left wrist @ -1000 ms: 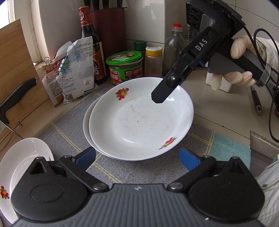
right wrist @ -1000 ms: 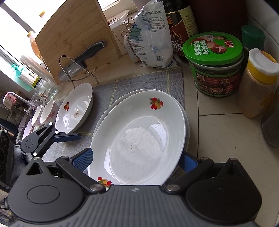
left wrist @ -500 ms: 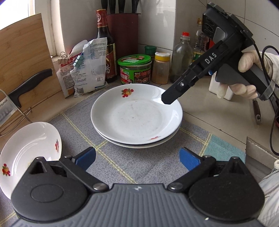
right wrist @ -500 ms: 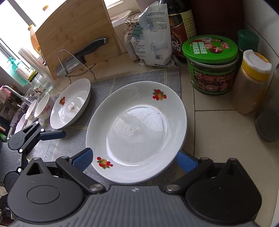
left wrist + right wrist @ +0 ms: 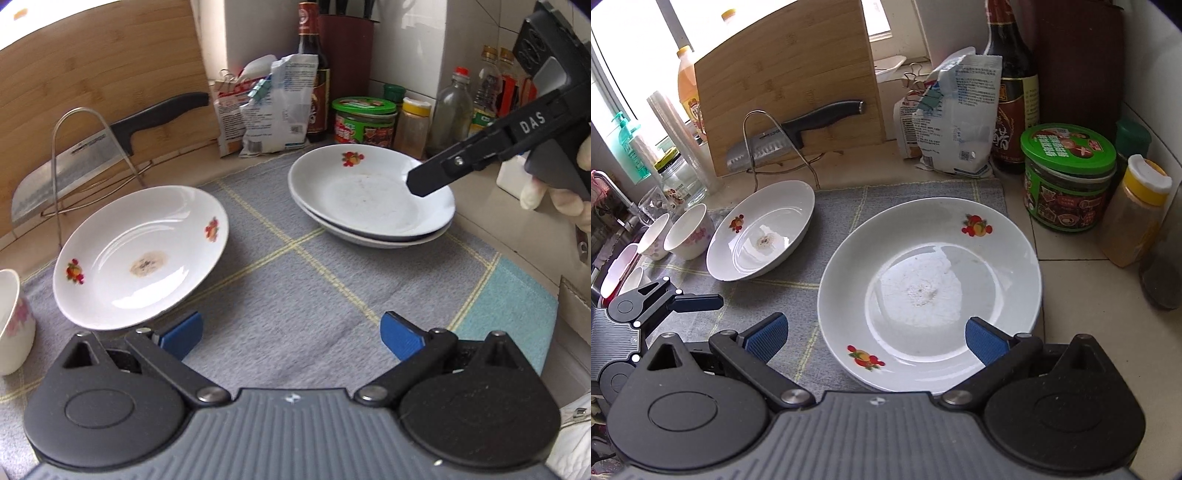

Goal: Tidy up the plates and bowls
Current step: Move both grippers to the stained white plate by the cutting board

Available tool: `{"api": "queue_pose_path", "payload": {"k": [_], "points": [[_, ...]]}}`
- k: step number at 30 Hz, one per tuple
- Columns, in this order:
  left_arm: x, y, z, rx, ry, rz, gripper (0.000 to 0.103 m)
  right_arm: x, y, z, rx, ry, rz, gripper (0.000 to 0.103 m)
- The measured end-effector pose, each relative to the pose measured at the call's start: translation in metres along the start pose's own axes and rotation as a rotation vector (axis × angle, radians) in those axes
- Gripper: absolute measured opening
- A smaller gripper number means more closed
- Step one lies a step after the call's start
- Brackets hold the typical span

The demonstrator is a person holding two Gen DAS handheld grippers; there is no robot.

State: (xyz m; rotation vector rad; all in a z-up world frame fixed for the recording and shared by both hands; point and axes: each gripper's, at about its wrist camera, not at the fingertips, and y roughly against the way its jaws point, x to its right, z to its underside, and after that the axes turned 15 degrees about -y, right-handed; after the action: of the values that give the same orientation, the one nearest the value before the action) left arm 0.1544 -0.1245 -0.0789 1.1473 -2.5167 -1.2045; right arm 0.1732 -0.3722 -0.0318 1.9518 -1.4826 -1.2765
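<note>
Left gripper [image 5: 291, 334] has pulled back from the two stacked white fruit-print plates [image 5: 373, 195], jaws spread, empty. Stack sits on grey checked mat [image 5: 314, 291], third white fruit-print plate [image 5: 140, 254] well apart. Right gripper [image 5: 875, 341] hovers over stack, spread wide.

"DAS" — white letters on the right claw [image 5: 424, 182]

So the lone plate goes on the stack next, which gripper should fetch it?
Left. The left gripper is open and empty beside the lone plate; the right gripper hovers open over the stack, farther away.
</note>
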Motion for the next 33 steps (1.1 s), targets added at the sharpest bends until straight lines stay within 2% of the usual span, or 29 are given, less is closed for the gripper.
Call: {"api": "queue_pose_path", "payload": {"k": [9,17,33], "points": [[-0.055,-0.007,0.039,-0.063,0.086,-0.104,0.102,-0.055,-0.023,0.011,-0.021,0.023,-0.001,0.103],[-0.078,-0.023,0.055,-0.056,0.116,-0.094,0.102,-0.087,-0.042,0.010,-0.041,0.068,0.004,0.103],[-0.093,-0.038,0.051,0.002,0.121,-0.122,0.103,-0.130,-0.099,-0.021,-0.099,0.164,-0.055,0.103]]}}
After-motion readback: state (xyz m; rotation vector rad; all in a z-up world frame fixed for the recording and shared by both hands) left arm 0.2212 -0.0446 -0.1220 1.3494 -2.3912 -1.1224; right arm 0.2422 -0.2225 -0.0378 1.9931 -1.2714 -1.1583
